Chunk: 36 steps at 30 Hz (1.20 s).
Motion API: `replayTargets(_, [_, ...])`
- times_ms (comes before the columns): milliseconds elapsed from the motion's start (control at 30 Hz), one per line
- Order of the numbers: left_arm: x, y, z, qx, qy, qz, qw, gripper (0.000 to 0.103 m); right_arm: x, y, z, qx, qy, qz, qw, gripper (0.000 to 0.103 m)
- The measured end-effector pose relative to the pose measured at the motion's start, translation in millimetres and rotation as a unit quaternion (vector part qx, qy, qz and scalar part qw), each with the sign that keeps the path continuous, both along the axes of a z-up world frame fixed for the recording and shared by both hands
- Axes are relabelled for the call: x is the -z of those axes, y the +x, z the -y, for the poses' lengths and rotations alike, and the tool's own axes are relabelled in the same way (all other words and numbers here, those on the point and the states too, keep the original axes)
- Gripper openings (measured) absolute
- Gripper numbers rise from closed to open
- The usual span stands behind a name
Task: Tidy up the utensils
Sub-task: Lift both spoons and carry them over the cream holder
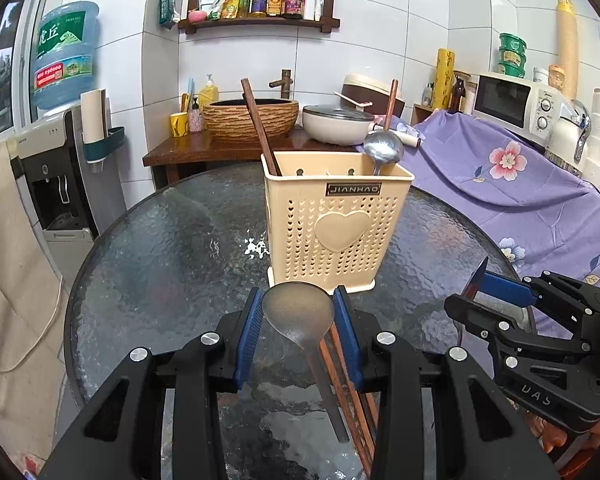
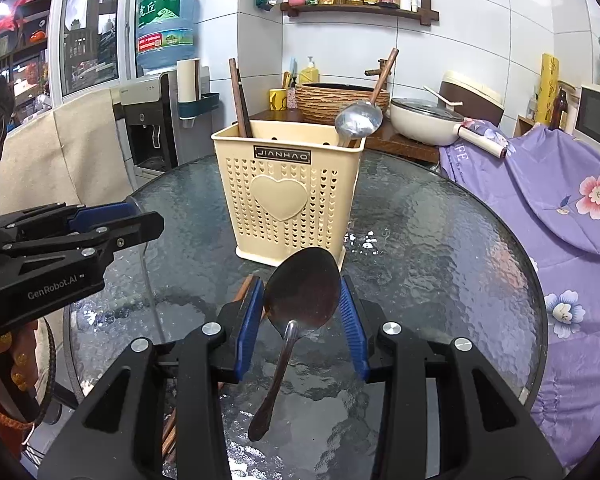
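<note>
A translucent spoon [image 1: 298, 312] is clamped by its bowl between the left claw's [image 1: 299, 314] blue pads, handle hanging below. A metal spoon [image 2: 302, 292] is gripped the same way in the right claw [image 2: 302, 300]. Just ahead of both claws the beige holder [image 1: 332, 216] is seen upright on the glass table [image 1: 160, 264], a ladle [image 1: 383, 146] inside it.

Both wrist cameras are sitting behind their claws, tilting down over the glass counter [image 1: 148, 280], near the cream utensil holder [image 1: 332, 220]. Left view is facing it from its left, right view from its right; both are sharing holder and counter.
</note>
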<state>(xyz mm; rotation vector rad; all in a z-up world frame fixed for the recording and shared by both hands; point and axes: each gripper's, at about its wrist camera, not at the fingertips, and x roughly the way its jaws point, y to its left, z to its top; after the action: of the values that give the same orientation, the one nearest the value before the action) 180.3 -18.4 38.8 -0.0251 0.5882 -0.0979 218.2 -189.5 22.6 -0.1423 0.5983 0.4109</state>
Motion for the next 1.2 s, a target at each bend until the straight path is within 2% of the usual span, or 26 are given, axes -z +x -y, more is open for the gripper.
replayTargets(433, [-8,1,-2,0.005,-0.007,0.008,0.9999,0.035,-6,4,-3,-0.009,0.000,0.001,1.000,0.039])
replayTargets(700, [-32,4,-4,0.019,-0.017,0.027,0.9993,0.035,-30,12,-3,-0.031,0.017,0.013,0.999,0.039])
replayTargets(800, [-54,9,-6,0.020,-0.016,0.049,0.9985,0.035,-45,16,-5,-0.036,0.016,0.032,0.999,0.039])
replayTargets(967, [-102,23,-11,0.011,-0.015,0.098,0.9950,0.035,-88,30,-12,-0.036,0.013,0.096,0.995,0.039])
replayTargets(1200, [-157,70,-17,-0.020,-0.019,0.146,0.9889,0.035,-152,75,-28,-0.006,0.009,0.179,0.984,0.039])
